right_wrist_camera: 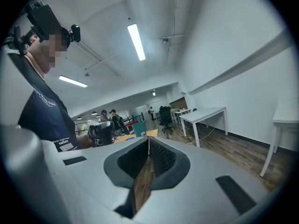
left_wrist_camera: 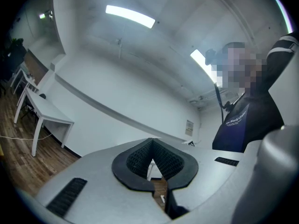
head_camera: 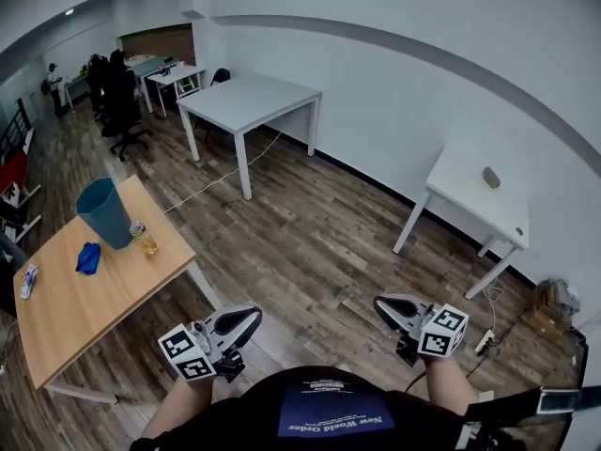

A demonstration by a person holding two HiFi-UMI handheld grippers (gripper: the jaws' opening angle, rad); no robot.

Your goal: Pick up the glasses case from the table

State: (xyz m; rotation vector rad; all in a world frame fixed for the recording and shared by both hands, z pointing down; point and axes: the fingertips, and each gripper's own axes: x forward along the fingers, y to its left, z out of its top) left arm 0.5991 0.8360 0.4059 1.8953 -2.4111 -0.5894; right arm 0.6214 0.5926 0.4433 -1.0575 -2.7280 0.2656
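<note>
Fingers shut, empty on left gripper (head_camera: pixel 252 316) and right gripper (head_camera: pixel 381 304); wooden table (head_camera: pixel 84 308) with blue bin (head_camera: pixel 103 212) left, white table (head_camera: pixel 465 184) right.

The wooden table (head_camera: pixel 84 308) carries a blue bin (head_camera: pixel 103 212), a bottle (head_camera: pixel 143 240) just beside it, a blue cloth (head_camera: pixel 87 257) and a small packet (head_camera: pixel 28 280). On the right white table (head_camera: pixel 470 195) lies a grey case (head_camera: pixel 491 177).
</note>
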